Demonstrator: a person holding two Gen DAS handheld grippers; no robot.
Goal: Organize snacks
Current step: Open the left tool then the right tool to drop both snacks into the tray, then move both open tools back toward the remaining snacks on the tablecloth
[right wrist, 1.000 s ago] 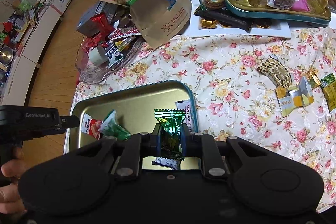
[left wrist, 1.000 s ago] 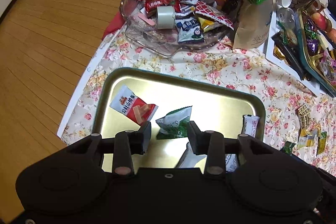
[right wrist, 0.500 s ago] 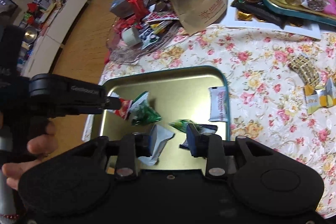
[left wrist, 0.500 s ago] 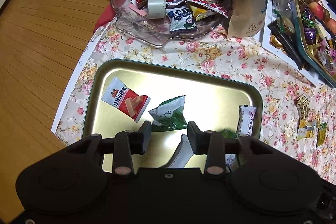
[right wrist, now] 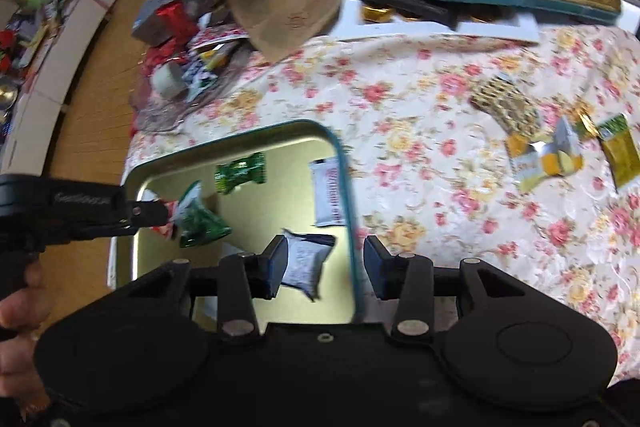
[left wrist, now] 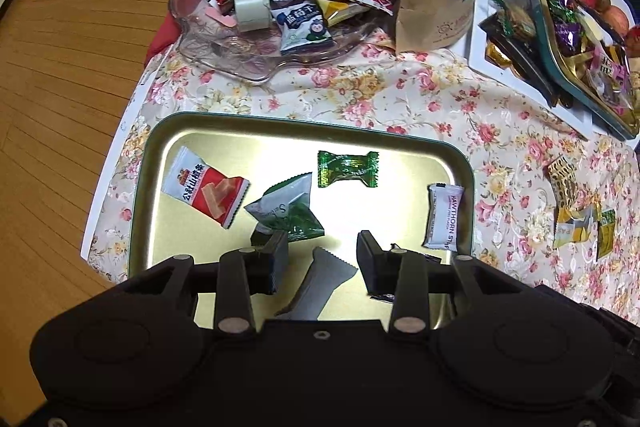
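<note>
green candy [left wrist: 347,169] | on tray [left wrist: 138,195] (gold) | beyond parted left fingers [left wrist: 276,261]

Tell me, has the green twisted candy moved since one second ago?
Yes. The right gripper held it then; now open, it has let go. The green candy lies in the gold tray, near the far rim, left of the white Hawthorn packet.

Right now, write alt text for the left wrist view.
An open left hand-held gripper hovers over a gold tray holding wrapped snacks, including a green candy and a red-and-white packet. Beyond, a glass dish of snacks sits on the floral tablecloth.
</note>
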